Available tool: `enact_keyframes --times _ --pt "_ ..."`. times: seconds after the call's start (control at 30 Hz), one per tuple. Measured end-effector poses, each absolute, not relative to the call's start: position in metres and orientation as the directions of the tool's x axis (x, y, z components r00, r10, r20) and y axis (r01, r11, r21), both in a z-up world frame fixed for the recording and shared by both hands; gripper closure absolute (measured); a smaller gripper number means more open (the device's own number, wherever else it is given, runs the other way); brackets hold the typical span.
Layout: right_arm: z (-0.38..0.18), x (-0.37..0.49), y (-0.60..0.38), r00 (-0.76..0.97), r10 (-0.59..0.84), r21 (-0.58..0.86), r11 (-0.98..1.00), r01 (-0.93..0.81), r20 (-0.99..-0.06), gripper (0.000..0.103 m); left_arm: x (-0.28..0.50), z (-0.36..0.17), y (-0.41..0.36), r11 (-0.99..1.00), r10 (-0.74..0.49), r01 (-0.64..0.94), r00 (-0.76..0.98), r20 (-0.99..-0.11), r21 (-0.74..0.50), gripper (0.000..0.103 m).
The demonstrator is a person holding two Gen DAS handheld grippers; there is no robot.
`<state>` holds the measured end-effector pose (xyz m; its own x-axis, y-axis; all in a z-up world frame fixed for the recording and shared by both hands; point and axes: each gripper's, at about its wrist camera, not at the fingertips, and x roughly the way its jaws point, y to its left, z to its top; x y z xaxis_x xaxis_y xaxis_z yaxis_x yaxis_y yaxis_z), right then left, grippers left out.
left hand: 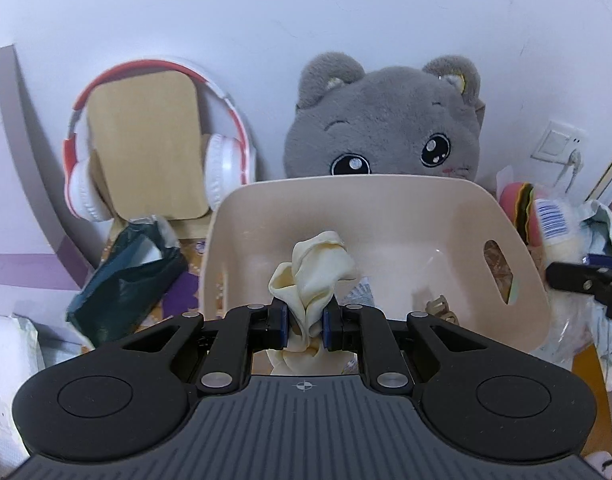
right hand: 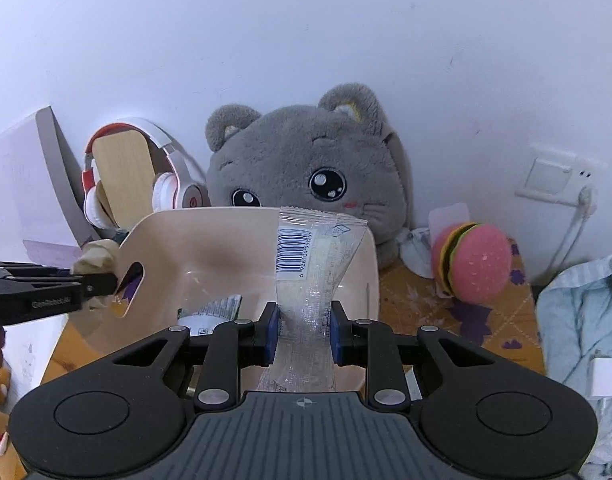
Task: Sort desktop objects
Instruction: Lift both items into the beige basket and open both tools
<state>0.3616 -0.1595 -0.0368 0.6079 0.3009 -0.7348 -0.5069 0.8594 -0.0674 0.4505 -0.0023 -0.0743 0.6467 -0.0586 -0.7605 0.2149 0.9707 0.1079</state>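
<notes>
A beige plastic basket (left hand: 389, 216) with a handle slot stands in front of me; it also shows in the right wrist view (right hand: 194, 240). My left gripper (left hand: 304, 326) is shut on a crumpled cream-coloured rubber glove (left hand: 317, 268), held over the basket's near rim. My right gripper (right hand: 302, 332) is shut on a clear snack wrapper with a barcode (right hand: 313, 256), held over the basket. The right gripper shows at the right edge of the left wrist view (left hand: 585, 280), the left gripper at the left edge of the right wrist view (right hand: 46, 288). A wrapper (right hand: 214, 312) lies inside the basket.
A grey plush cat (right hand: 306, 160) leans on the wall behind the basket. Red-and-white headphones (left hand: 226, 160) hang on a wooden stand (left hand: 146, 144) at the left. A dark green bag (left hand: 126, 280) lies left of the basket. A plush burger (right hand: 473, 264) and light blue cloth (right hand: 581, 320) lie at the right.
</notes>
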Motion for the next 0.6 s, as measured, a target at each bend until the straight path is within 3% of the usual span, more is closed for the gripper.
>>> enact_keyframes --times 0.47,0.53,0.6 --pt "-0.090 0.395 -0.144 0.522 0.266 -0.105 0.810 -0.577 -0.810 0.079 0.471 -0.121 -0.023 0.966 -0.006 0.211 0.593 -0.805 0.148 0.087" --pt "-0.094 0.396 -0.142 0.515 0.265 -0.107 0.805 -0.583 -0.815 0.079 0.472 -0.125 -0.021 0.972 -0.011 0.198 0.588 -0.809 0.131 0.082" --pt "-0.097 0.397 -0.140 0.507 0.265 -0.108 0.798 -0.592 -0.820 0.079 0.473 -0.127 -0.021 0.973 0.003 0.184 0.587 -0.810 0.137 0.064"
